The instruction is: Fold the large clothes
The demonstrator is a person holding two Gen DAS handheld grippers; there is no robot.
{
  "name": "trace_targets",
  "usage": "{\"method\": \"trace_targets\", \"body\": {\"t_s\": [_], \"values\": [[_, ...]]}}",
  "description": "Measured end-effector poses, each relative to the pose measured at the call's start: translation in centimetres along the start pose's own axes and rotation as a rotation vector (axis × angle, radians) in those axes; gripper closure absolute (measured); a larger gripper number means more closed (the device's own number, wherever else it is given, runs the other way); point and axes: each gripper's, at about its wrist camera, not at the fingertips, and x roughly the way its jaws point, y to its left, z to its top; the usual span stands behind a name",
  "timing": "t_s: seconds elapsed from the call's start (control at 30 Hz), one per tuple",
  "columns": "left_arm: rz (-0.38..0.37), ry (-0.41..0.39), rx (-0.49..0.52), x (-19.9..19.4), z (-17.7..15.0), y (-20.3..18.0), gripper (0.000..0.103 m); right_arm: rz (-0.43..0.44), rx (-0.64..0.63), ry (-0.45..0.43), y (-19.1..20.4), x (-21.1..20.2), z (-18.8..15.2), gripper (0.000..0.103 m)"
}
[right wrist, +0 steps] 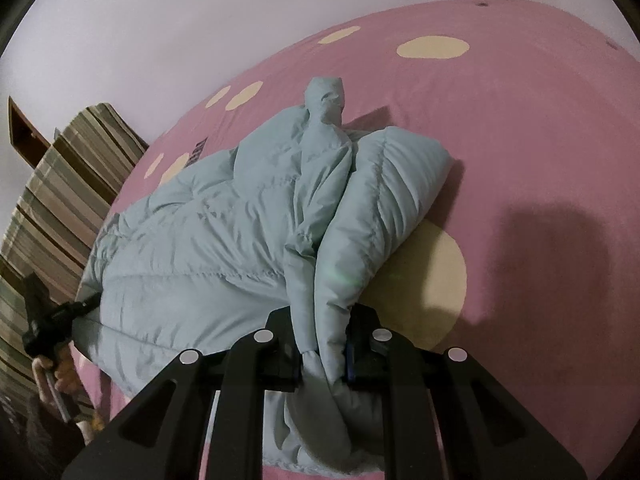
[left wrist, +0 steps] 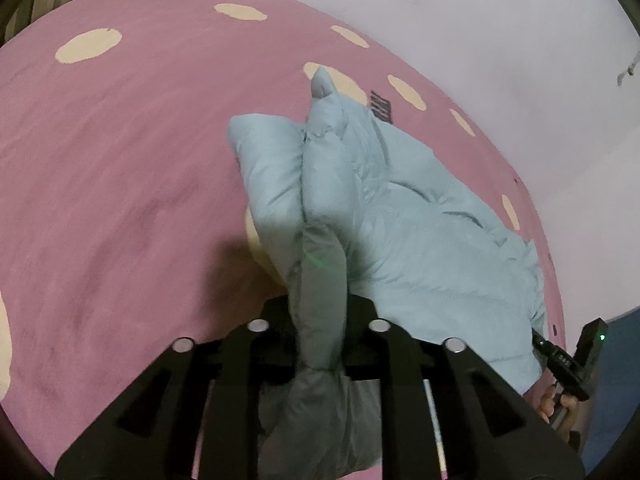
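Observation:
A pale blue puffer jacket [left wrist: 400, 220] lies on a pink bed cover with cream dots [left wrist: 120, 160]. My left gripper [left wrist: 320, 320] is shut on a bunched edge of the jacket, which rises between its fingers. The right gripper's body [left wrist: 568, 364] shows at the jacket's far right edge. In the right wrist view my right gripper [right wrist: 324, 344] is shut on another bunched edge of the jacket [right wrist: 208, 248]. The left gripper [right wrist: 52, 320] shows there at the jacket's left edge. The jacket is partly folded, with a puffy fold [right wrist: 392, 184] standing up on the right.
The pink cover [right wrist: 520, 140] spreads wide around the jacket. A striped fabric [right wrist: 64, 184] lies beyond the bed's left edge in the right wrist view. A pale wall [left wrist: 480, 20] runs behind the bed. A hand [right wrist: 60, 372] holds the left gripper's handle.

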Motion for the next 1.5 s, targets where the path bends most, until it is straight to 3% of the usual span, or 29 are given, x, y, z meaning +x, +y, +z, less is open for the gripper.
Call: {"method": "trace_targets", "body": {"t_s": [0.17,0.37,0.53,0.83,1.0,1.27,1.5], "values": [[0.025,-0.001,-0.014,0.2,0.1,0.3,0.058,-0.04,-0.017,-0.019,0.3,-1.0,-0.5,0.076],[0.015,-0.021,-0.069,-0.1,0.7,1.4,0.046,-0.105,-0.027,-0.071,1.2,-3.8,-1.1,0.071],[0.017,0.005,-0.074,0.4,0.7,1.7,0.046,-0.17,-0.076,-0.161,3.7,-6.0,-0.7,0.071],[0.036,-0.002,-0.045,0.6,0.6,1.5,0.046,-0.017,-0.245,-0.115,13.0,-2.7,-1.5,0.071],[0.039,0.003,-0.024,0.7,0.9,1.4,0.046,0.011,-0.308,-0.101,17.5,0.7,-1.4,0.072],[-0.014,0.044,-0.036,1.3,1.9,2.2,0.042,-0.04,-0.278,-0.015,17.9,4.7,-2.0,0.072],[-0.017,0.06,-0.01,1.9,2.5,2.2,0.042,-0.076,-0.277,0.002,17.8,5.8,-2.3,0.072]]}}
